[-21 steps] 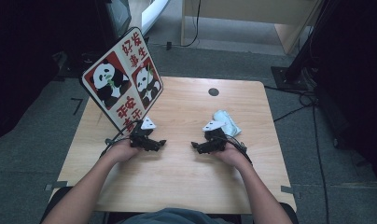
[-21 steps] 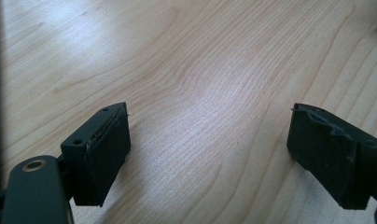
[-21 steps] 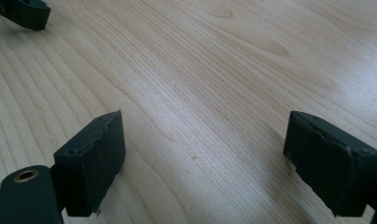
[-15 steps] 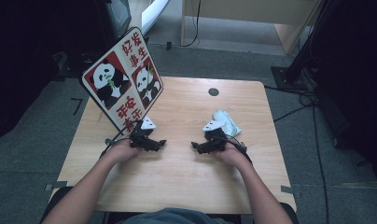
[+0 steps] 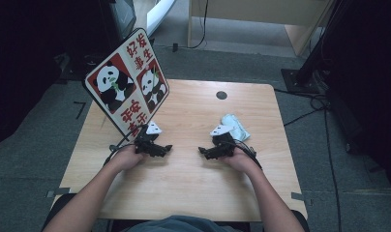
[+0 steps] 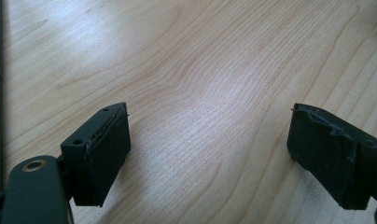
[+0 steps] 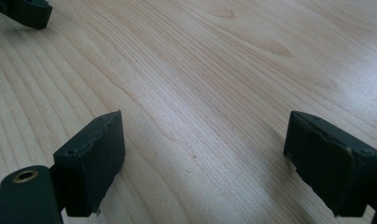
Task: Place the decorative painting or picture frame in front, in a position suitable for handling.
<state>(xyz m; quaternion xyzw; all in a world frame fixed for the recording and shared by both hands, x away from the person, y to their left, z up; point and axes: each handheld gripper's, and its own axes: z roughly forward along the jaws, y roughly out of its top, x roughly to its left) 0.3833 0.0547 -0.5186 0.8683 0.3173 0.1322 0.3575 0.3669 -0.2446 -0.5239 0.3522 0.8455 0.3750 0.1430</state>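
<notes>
While both grippers rest on the pale wooden table (image 5: 193,183), left gripper (image 5: 165,148) and right gripper (image 5: 202,151) spread wide and empty, nothing looks begun. Nearest the right one lies a crumpled white wad (image 5: 235,127), perhaps cloth; the stiff panda sign (image 5: 127,82) leans beside the left.

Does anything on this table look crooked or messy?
The panda sign at the table's far left leans askew, overhanging the edge. A crumpled white cloth lies beyond the right gripper. Nothing is spilled.
</notes>
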